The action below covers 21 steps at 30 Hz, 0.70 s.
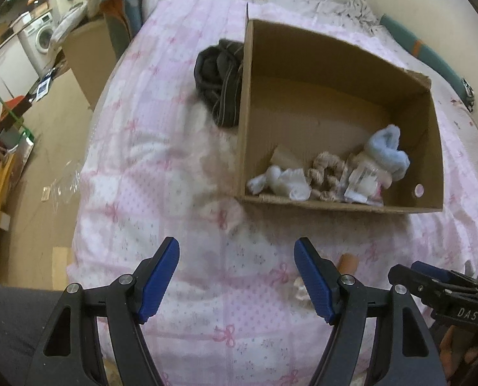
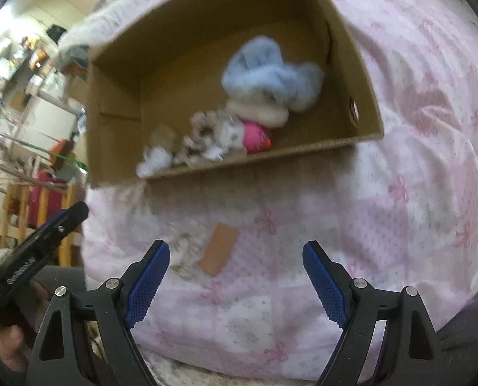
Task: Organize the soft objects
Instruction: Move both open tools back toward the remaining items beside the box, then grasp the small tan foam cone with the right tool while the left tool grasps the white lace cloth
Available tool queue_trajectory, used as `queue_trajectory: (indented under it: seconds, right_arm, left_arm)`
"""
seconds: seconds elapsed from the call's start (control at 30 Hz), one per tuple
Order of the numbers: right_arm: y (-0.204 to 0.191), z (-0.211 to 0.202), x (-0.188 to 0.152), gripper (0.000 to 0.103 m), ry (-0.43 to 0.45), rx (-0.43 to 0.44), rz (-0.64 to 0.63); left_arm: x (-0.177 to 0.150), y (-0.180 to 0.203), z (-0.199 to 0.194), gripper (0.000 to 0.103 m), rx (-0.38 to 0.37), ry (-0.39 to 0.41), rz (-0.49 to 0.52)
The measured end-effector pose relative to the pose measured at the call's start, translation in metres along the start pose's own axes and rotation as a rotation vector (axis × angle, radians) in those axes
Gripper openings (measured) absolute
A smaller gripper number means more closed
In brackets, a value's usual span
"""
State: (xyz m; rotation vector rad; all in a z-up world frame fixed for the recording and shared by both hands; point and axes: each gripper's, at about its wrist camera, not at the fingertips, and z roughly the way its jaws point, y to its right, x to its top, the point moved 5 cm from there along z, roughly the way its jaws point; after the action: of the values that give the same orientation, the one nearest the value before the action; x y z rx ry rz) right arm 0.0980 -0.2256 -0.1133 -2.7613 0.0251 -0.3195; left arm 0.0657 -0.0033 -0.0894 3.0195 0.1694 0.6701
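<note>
An open cardboard box (image 1: pixel 332 64) lies on the pink bedspread (image 1: pixel 161 148). Inside are a light blue fluffy item (image 1: pixel 387 151), white socks (image 1: pixel 287 181), a beige braided piece (image 1: pixel 327 172) and a clear packet (image 1: pixel 364 181). The box (image 2: pixel 116 122) also shows in the blurred right wrist view with the blue item (image 2: pixel 271 74) and a pink toy (image 2: pixel 255 136). A dark folded garment (image 1: pixel 219 80) lies left of the box. My left gripper (image 1: pixel 237 278) is open and empty over the bedspread. My right gripper (image 2: pixel 235 278) is open and empty above a small brown piece (image 2: pixel 219 252) and a pale soft item (image 2: pixel 184 247).
The bed's left edge drops to a floor with plastic wrap (image 1: pixel 63 181), a brown cabinet (image 1: pixel 87 54) and a washing machine (image 1: pixel 37 37). Wooden rails (image 2: pixel 16 212) stand at the left. Pillows and bedding (image 1: pixel 361 9) lie behind the box.
</note>
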Motion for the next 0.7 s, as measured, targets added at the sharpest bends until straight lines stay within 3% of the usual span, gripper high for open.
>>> queue_trajectory:
  seconds: [0.13,0.33,0.53,0.63,0.7]
  right_arm:
    - [0.004,0.009,-0.002,0.090,-0.043,0.030,0.039]
    - [0.004,0.034,-0.010,0.053,-0.150,0.069,0.058]
    - [-0.009,0.057,-0.008,0.052,-0.185,0.084,0.046]
    - [-0.015,0.070,-0.005,0.035,-0.198,0.078,0.033]
    - [-0.019,0.077,-0.004,0.033,-0.202,0.058,0.004]
  left_arm:
    - [0.000,0.001,0.001,0.071,-0.018,-0.011,-0.013]
    - [0.002,0.002,0.005,0.071,-0.008,-0.033,-0.004]
    - [0.000,0.003,0.010,0.071,-0.004,-0.046,-0.005]
    - [-0.001,0.003,0.013,0.071,-0.002,-0.053,-0.005]
    - [-0.002,0.004,0.016,0.071,-0.001,-0.060,-0.002]
